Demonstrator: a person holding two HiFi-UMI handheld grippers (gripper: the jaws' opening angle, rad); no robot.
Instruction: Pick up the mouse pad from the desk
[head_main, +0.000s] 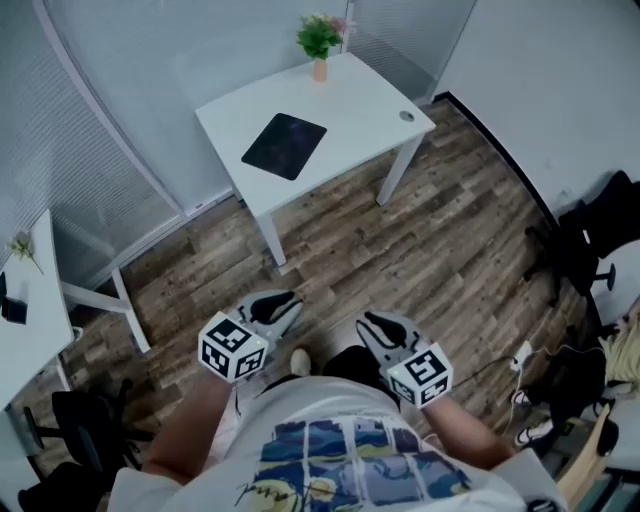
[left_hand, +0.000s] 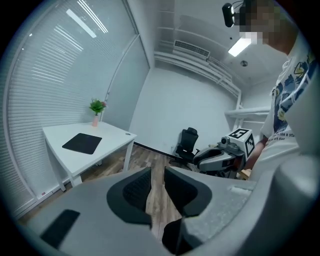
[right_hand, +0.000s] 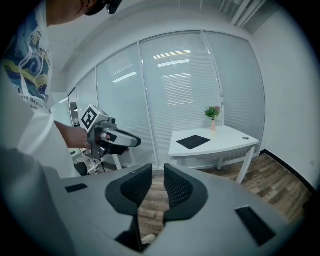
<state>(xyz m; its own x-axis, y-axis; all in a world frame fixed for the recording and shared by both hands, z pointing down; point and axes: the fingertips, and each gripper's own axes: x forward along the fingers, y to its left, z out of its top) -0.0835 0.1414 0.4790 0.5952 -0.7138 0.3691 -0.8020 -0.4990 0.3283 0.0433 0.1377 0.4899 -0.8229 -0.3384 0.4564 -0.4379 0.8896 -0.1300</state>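
Observation:
A black mouse pad (head_main: 285, 145) lies flat on the white desk (head_main: 370, 95) across the room, well ahead of both grippers. My left gripper (head_main: 290, 300) and right gripper (head_main: 366, 320) are held side by side in front of my body over the wooden floor, both pointing towards the desk. In the left gripper view the jaws of the left gripper (left_hand: 157, 172) stand a narrow gap apart with nothing between them, and the mouse pad (left_hand: 82, 143) is far off at the left. The right gripper (right_hand: 158, 170) shows the same narrow empty gap, with the mouse pad (right_hand: 193, 141) distant.
A small potted plant (head_main: 320, 40) stands at the desk's far corner. Glass walls with blinds run behind and left of the desk. Another white desk (head_main: 30, 330) is at the left. A black office chair (head_main: 590, 250) and cables sit at the right.

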